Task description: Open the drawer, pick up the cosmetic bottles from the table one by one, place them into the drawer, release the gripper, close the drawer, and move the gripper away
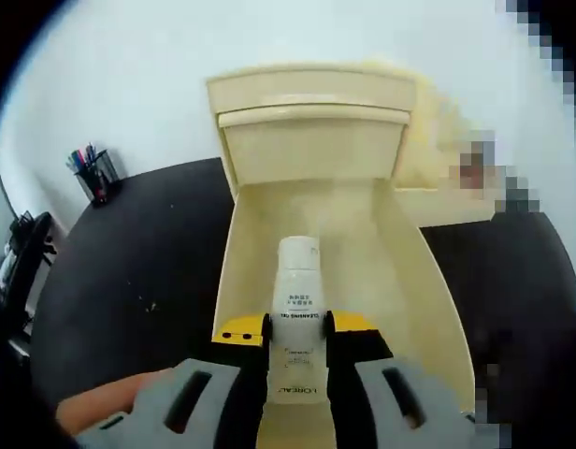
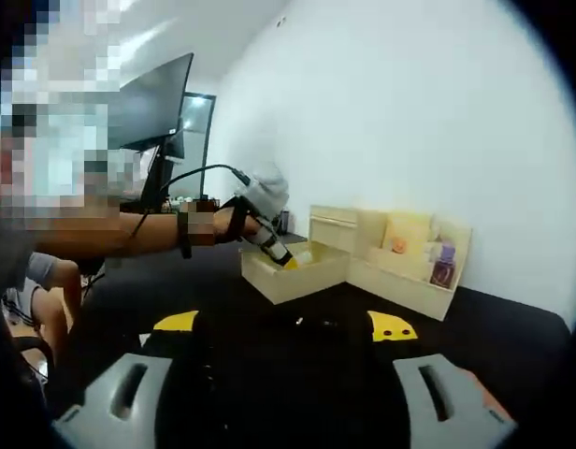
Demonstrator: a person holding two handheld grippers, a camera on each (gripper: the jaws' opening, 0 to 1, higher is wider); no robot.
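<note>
While over open drawer (image 1: pixel 400 234), left tongs (image 1: pixel 298 329) grip white bottle (image 1: pixel 296 309) ("CLEANSING OIL", "L'OREAL"); right tongs (image 2: pixel 286 325) open.

I see the open drawer (image 1: pixel 344 253) as my landmark: its floor ahead of the held bottle (image 1: pixel 297 309) lies bare up to the back wall. Its side walls hem my left gripper (image 1: pixel 297 329) in. Left of the drawer, the black table (image 1: pixel 138 271) is bare out to a pen cup (image 1: pixel 93 174).
</note>
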